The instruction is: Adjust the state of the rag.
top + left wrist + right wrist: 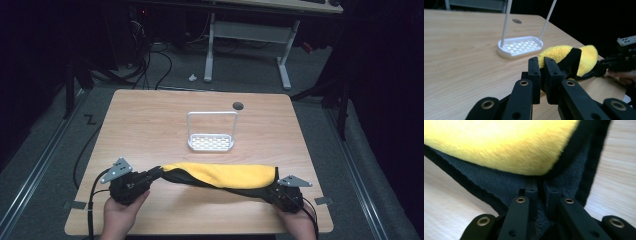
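A yellow cloth with a dark grey underside and black hem hangs stretched between both grippers over the near half of the wooden table. My left gripper is shut on the cloth's left end; in the left gripper view its jaws pinch the folded cloth. At the right end my right gripper is shut on the cloth; in the right gripper view its jaws bite the grey side of the cloth. A hand holds each gripper from the near edge.
A white rack with a slotted base and a tall wire hoop stands mid-table just beyond the cloth, and shows as the white rack in the left gripper view. A round hole lies behind it. A desk frame stands on the floor beyond.
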Tool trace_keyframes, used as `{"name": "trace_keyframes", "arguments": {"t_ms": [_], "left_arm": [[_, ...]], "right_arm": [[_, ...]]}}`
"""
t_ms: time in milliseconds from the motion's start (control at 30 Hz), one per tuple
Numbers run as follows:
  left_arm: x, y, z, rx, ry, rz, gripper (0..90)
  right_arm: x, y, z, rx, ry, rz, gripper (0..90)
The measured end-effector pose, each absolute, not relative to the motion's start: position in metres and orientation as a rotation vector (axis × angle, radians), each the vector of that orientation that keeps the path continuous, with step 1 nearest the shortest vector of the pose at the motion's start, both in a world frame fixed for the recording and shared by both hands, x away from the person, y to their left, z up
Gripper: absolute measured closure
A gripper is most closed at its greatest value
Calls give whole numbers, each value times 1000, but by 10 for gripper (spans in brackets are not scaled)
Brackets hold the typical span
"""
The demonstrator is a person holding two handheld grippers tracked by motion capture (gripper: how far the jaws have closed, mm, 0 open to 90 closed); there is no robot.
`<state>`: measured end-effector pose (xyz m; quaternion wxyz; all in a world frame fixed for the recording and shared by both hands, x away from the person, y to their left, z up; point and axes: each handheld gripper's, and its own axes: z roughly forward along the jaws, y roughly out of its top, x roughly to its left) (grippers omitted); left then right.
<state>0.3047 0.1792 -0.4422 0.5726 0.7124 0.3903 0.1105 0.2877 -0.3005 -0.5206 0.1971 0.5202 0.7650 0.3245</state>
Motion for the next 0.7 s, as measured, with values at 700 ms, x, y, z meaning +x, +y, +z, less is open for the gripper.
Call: {"name": "trace_keyframes", "arguments": {"t_ms": [700], "left_arm": [[393,189,-508,1822,1269,268,775]], "right_arm": [[286,-281,-522,1416,2212,947,831]]}}
